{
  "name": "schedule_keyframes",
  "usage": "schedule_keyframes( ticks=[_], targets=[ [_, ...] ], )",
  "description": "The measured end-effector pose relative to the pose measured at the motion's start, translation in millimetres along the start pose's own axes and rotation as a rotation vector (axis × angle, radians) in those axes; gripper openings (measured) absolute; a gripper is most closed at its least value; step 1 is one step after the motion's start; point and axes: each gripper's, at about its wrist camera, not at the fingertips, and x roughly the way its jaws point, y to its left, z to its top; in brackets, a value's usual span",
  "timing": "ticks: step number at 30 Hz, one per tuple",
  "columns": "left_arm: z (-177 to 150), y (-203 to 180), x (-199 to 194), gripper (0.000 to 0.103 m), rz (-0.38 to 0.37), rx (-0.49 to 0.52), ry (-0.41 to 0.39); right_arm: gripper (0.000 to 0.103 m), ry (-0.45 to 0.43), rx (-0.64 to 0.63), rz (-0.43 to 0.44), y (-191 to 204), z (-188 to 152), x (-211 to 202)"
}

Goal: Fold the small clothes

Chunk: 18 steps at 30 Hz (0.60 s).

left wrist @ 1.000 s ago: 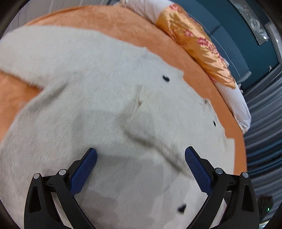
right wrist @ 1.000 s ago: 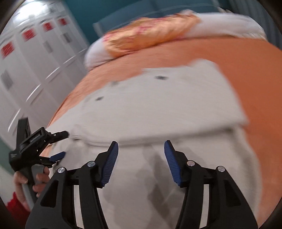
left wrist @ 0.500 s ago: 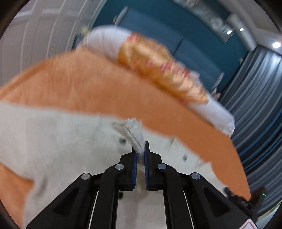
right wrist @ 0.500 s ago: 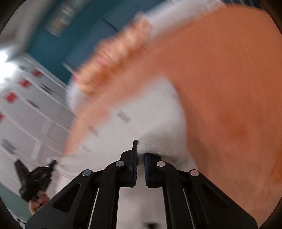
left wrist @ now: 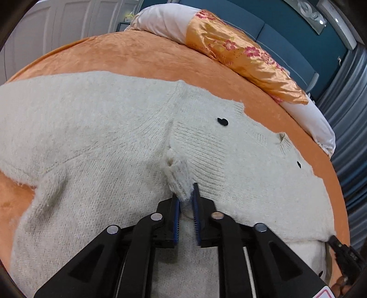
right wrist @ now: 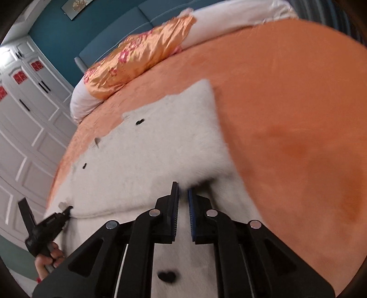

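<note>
1. The cream knit cardigan (left wrist: 110,128) lies spread on the orange bedspread (left wrist: 128,55), its dark buttons (left wrist: 222,121) running along the front edge toward the far right in the left wrist view. A lower layer of the same knit shows near the camera, so the garment looks partly doubled over.
2. The left gripper (left wrist: 186,199) is nearly closed on a small raised tuft of the knit at mid-body, the blue pads (left wrist: 176,213) pinching it.
3. The right gripper (right wrist: 183,194) is likewise narrowed onto the near edge of the folded panel (blur hides exactly how much wool sits between the pads).
4. Handling, as a judgement: the fabric is soft, fuzzy and light, stretchy instead of stiff, so it will sag and drag between the two holds. A pinch of loose pile could slip or pull loops, so a firmer hold on a ribbed hem or seam, through the full thickness, seems safer.
5. Farther off, a gold floral pillow (left wrist: 243,57) rests on white bedding (left wrist: 165,20) at the far side, against a teal headboard (left wrist: 275,32). White panelled wardrobes (right wrist: 25,110) stand at the left in the right wrist view.
</note>
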Motion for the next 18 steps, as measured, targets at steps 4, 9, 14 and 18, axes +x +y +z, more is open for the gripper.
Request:
schedule_keyframes(
  ticks=[4, 9, 14, 18],
  targets=[
    [-4.3, -0.9, -1.1, 0.014, -0.011, -0.005, -0.024, 0.057, -0.081, -0.022, -0.069, -2.4, 24.8, -0.2],
    [-6.2, -5.3, 0.1, 0.014, -0.002, 0.004, -0.04, 0.033, 0.071, -0.093, -0.121, -3.9, 55.0, 70.3],
    [-7.6, -4.8, 1.5, 0.015, -0.004, 0.007, -0.05, 0.01, -0.088, -0.041, -0.045, -12.3, 59.8, 40.1],
    [-8.2, -4.6, 3.2, 0.015, -0.007, 0.012, -0.054, 0.011, 0.034, 0.04, -0.088, -41.0, 48.3, 75.3]
  ],
)
